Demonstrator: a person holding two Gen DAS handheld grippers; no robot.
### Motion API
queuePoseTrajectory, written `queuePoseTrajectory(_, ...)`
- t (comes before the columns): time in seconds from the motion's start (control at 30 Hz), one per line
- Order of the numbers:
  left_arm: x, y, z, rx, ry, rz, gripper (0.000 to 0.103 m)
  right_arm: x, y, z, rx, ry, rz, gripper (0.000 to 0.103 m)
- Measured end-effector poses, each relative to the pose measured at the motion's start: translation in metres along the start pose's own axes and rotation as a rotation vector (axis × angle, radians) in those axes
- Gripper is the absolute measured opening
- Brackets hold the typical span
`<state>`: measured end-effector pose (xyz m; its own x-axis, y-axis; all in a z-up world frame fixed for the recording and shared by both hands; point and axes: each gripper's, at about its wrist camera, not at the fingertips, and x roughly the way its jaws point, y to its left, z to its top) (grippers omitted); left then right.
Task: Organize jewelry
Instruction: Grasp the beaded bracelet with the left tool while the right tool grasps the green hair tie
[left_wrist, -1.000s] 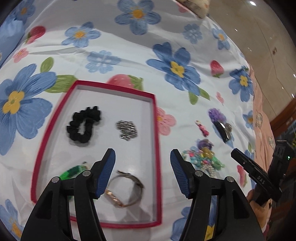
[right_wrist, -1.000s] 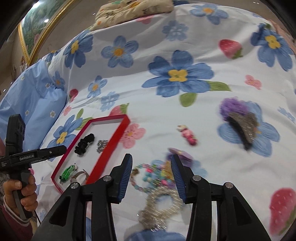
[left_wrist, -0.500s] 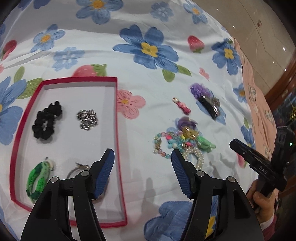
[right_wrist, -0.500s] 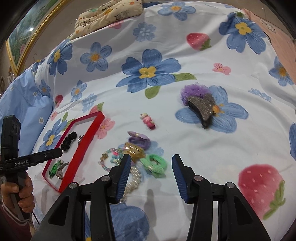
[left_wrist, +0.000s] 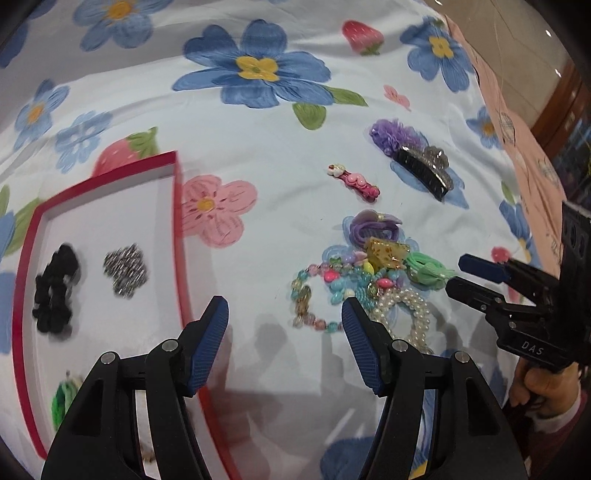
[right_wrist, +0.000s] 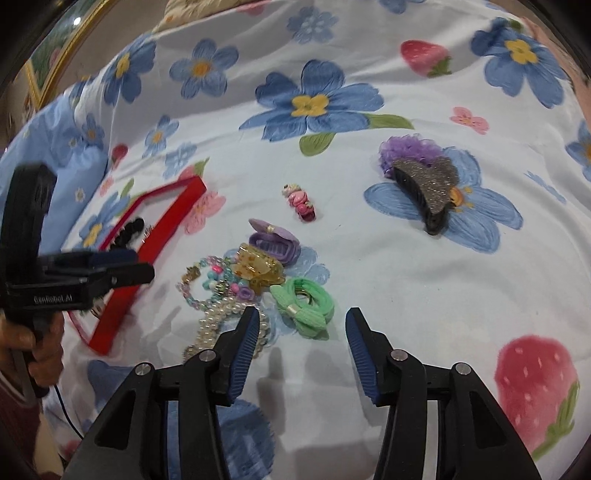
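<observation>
Reaching for the green hair tie (right_wrist: 304, 308) on the bed, the right hand-held gripper (right_wrist: 301, 341) is opening, with nothing held. Go down slowly so only the tie is pinched, not the pearl bracelet (right_wrist: 218, 325) touching the pile. The left hand-held gripper (left_wrist: 284, 341) is open and empty beside the red tray (left_wrist: 181, 236).

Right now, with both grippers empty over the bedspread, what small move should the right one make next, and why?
Probably ease the right gripper down around the green hair tie. Its jaws are opening with nothing in them, and the tie lies just ahead of them at the pile's near edge, still outside the red tray.
</observation>
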<state>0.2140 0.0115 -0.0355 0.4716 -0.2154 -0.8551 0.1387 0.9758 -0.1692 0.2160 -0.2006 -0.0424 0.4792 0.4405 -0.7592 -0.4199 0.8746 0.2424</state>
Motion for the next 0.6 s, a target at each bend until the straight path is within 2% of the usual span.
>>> queuePoseTrajectory(0.1,0.014,-0.004,0.005,0.032,0.024,0.026,0.063,0.008,-0.003,0.003,-0.011,0.019,0.006,0.052)
queuePoseTrajectory(0.17,0.024,-0.005,0.006,0.047,0.047,0.029,0.058,0.013,-0.005,0.005,-0.014,0.032,0.016,0.052)
queuePoseTrajectory(0.3,0.043,-0.009,0.007,0.080,0.094,0.032,0.042,0.020,-0.007,0.006,-0.013,0.047,0.024,0.052)
queuePoseTrajectory(0.4,0.046,-0.016,0.006,0.109,0.085,0.054,0.041,0.024,-0.009,0.007,-0.009,0.049,0.028,0.052)
queuePoseTrajectory(0.47,0.047,-0.020,0.005,0.127,0.084,0.046,0.031,0.027,-0.009,0.006,-0.008,0.052,0.027,0.051)
queuePoseTrajectory(0.5,0.046,-0.022,0.005,0.136,0.085,0.036,0.022,0.028,-0.008,0.005,-0.009,0.054,0.025,0.051)
queuePoseTrajectory(0.53,0.046,-0.024,0.004,0.148,0.086,0.024,0.013,0.029,-0.008,0.005,-0.009,0.054,0.022,0.049)
queuePoseTrajectory(0.6,0.045,-0.026,0.003,0.159,0.087,0.012,0.009,0.030,-0.007,0.004,-0.012,0.052,0.017,0.034)
